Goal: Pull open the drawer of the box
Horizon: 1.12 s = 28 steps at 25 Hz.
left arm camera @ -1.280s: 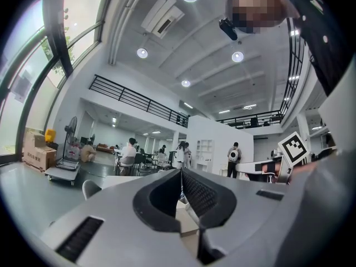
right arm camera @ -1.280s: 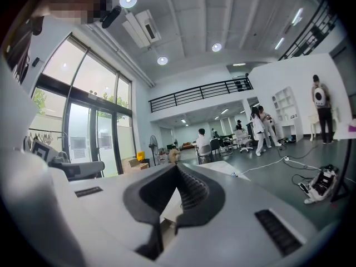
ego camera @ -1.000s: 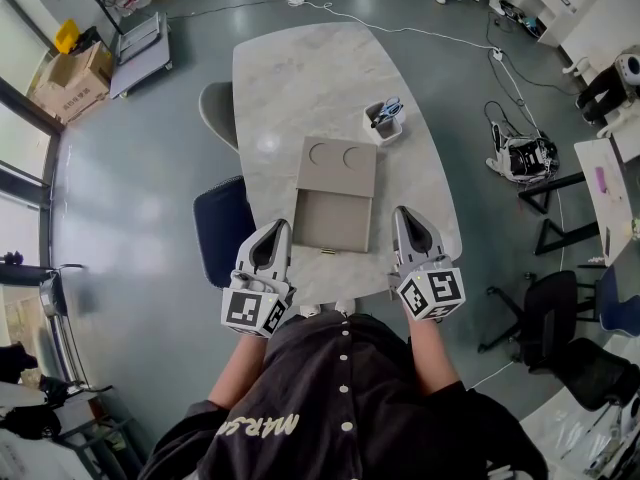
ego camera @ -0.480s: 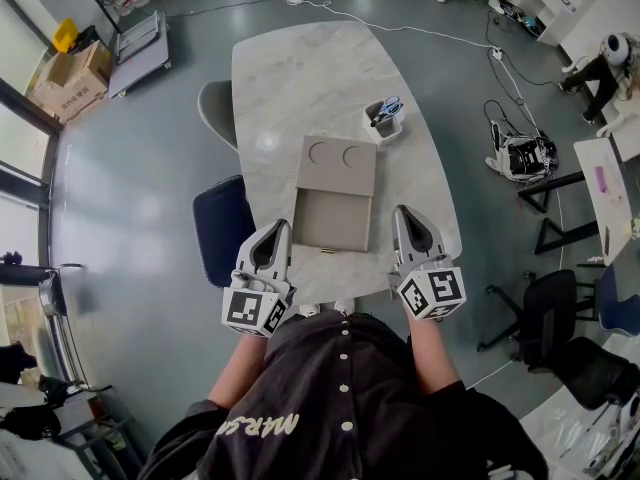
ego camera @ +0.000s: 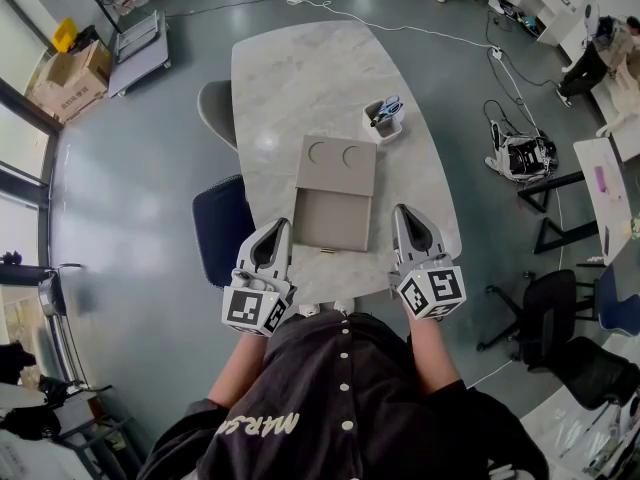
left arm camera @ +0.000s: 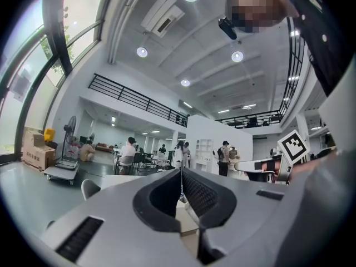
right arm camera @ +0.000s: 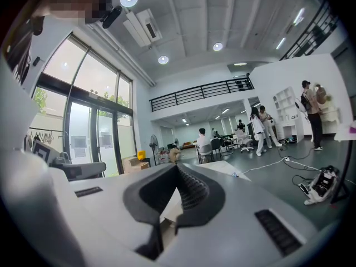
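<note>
Head view: box (ego camera: 338,166) mid-way along marble surface (ego camera: 290,78), its drawer (ego camera: 333,220) standing pulled out toward the person, task apparently complete, nothing evidently left; left tongs (ego camera: 281,227) and right tongs (ego camera: 403,212) pressed together, empty, flanking the drawer.

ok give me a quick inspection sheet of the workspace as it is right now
surface: marble table, pale and veined.
job's things: box mid-table; its drawer looks pulled out toward the person.
clutter: pen holder near the box's far right corner.
grippers: left gripper and right gripper both shut with nothing between the jaws, one on either side of the drawer.
cables: white cable on the floor beyond the table; more around a device at right.
surroundings: grey chair and dark blue chair at the table's left; cardboard boxes; office chairs at right.
</note>
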Available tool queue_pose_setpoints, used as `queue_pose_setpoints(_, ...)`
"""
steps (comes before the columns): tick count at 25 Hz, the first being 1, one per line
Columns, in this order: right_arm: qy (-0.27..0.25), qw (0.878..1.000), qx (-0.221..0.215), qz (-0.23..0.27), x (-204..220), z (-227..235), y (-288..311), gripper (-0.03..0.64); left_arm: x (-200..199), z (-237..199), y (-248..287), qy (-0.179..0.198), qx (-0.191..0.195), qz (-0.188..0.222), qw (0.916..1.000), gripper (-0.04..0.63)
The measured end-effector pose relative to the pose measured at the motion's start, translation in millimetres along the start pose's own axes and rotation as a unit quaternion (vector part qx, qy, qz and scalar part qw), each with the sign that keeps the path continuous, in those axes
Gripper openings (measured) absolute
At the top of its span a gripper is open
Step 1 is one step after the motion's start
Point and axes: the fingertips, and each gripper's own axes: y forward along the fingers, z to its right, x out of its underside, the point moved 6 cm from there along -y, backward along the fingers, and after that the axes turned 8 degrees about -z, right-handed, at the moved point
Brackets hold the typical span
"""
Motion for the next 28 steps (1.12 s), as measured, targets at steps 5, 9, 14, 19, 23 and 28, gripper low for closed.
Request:
queue_pose_setpoints(5,-0.001,1.000,-0.002,0.000,-1.9,-1.5,2.3,-0.003,-1.6,-1.0,0.9,0.000,0.001,0.001,1.0000,0.017)
queue_pose_setpoints(9,-0.004,1.000,-0.002,0.000,-3.1,-1.2,2.7,-0.004,-2.1,-0.2,1.8,0.000,0.001,0.000,1.0000,0.017)
queue_pose_setpoints(14,-0.008,1.000,-0.004,0.001,-3.9,-2.0,3.3,-0.003,-2.5,-0.9,1.6,0.001,0.000,0.000,1.0000,0.017)
queue_pose_setpoints(19,-0.010,1.000,-0.005,-0.001,-3.2,-2.4,6.7,-0.003,-3.4,-2.5,3.6,0.000,0.000,0.002,1.0000,0.017)
queue_pose_setpoints(23,-0.011,1.000,-0.006,-0.001,-3.8,-2.2,6.9,-0.005,-3.1,-2.2,4.0,0.000,-0.001,0.001,1.0000,0.017)
queue_pose_setpoints(28,-0.013,1.000,-0.007,-0.001,-5.1,-3.0,6.8,-0.003,-4.3,-2.1,4.0,0.000,-0.001,0.001,1.0000,0.017)
